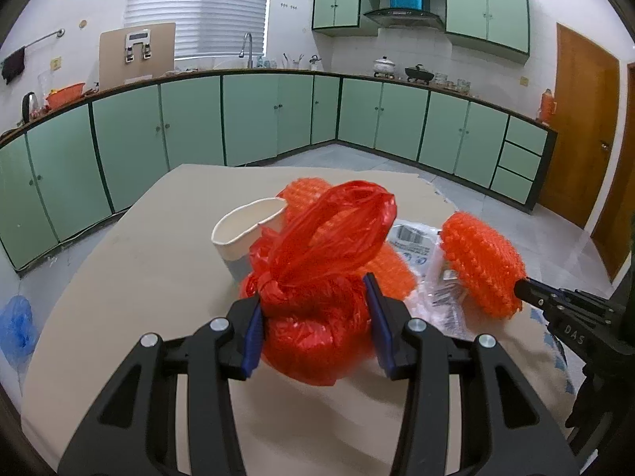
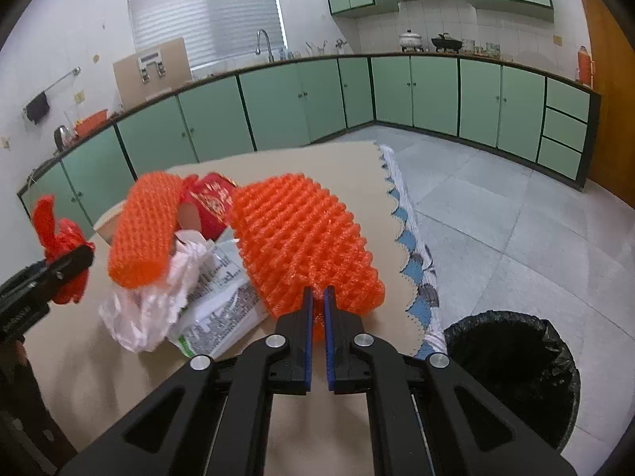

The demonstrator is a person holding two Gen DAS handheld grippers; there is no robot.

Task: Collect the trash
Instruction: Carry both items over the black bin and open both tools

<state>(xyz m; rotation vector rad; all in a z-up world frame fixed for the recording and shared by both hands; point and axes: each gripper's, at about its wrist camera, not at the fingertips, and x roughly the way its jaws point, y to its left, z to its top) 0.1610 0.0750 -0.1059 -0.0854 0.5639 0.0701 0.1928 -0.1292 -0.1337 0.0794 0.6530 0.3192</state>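
left claw: clamped on the knotted red plastic bag over the table
right claw: pinched together on the edge of an orange foam net
bin: black-lined, beside the table, lower right

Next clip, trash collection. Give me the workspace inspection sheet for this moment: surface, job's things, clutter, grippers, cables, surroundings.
Surface: tan table, patterned cloth showing at its edge.
Job's things: red bag; two orange foam nets, one held, one lying on the pile; paper cup; printed wrapper; white crumpled plastic; red cup; black-lined bin on the floor beside the table.
Clutter: nothing seen.
Grippers: left gripper shut on the red bag; right gripper shut on the held net's edge.
Cables: nothing seen.
Surroundings: green cabinets, sink tap, wooden door, blue bag on the floor.
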